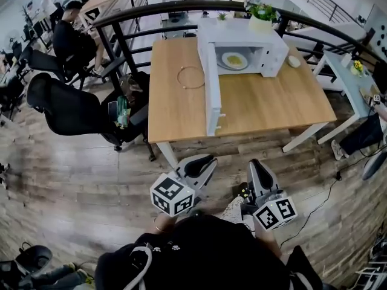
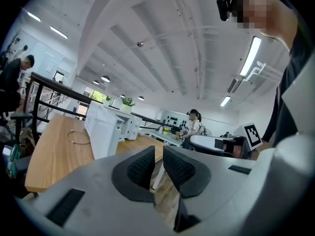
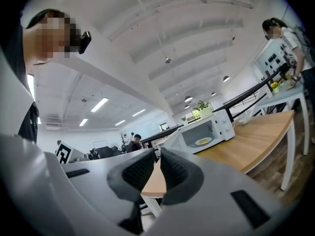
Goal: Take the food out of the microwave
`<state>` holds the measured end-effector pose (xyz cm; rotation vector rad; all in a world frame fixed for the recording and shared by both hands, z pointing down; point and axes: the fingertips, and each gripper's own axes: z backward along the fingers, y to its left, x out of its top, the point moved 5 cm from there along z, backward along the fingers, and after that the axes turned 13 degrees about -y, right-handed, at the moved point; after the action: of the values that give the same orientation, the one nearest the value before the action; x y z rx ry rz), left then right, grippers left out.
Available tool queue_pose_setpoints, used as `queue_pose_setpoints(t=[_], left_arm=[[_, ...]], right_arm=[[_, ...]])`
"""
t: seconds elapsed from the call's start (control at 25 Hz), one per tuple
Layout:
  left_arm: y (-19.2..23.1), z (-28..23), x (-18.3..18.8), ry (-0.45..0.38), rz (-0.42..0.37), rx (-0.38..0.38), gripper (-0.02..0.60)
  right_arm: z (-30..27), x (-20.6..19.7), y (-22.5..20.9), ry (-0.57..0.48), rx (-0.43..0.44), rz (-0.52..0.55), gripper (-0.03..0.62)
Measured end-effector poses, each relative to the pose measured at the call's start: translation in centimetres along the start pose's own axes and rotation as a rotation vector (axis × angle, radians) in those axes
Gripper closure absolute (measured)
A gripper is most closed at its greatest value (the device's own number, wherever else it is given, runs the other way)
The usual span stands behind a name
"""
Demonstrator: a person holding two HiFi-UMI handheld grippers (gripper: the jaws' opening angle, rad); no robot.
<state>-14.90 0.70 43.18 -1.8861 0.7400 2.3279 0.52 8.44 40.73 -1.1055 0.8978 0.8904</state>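
Ahead, the open microwave (image 1: 242,32) faces left gripper (image 1: 204,161) and right gripper (image 1: 258,167), fingers (image 2: 183,169) clenched empty.

a light wooden table (image 1: 260,104) stands on the plank floor (image 1: 91,180). a white microwave (image 1: 242,38) sits at its far edge, door open toward the near edge. a thin ring (image 1: 204,77) lies left of it, and a small white dish (image 1: 294,61) lies near the far right corner.

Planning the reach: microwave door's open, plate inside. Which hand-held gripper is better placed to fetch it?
Right, probably. The right hand-held gripper faces the open microwave, and its view shows the plate of food. The door stands between the left hand-held gripper and the plate.
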Motion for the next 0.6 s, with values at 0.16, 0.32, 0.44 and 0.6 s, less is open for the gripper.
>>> queue_pose_setpoints(t=[0.16,0.32,0.44,0.6], left_arm=[[0.6,-2.3,0.2,-0.004,-0.006,0.080,0.549],[0.3,-6.5,-0.1,0.001,-0.010,0.106,0.549],[0.1,-10.2,-0.4,0.011,-0.008,0.111,0.549],[0.1,-15.0,-0.5,0.015,-0.003,0.121,0.548]], right_arm=[[-3.2,0.5,-2.8,0.016,0.085,-0.034,0.557],[-5.9,1.3,-6.6,0.029,0.138,-0.075,0.556],[-7.4,2.4,-9.7,0.034,0.156,-0.090,0.554],[-8.4,4.1,-14.1,0.035,0.155,-0.114,0.553]])
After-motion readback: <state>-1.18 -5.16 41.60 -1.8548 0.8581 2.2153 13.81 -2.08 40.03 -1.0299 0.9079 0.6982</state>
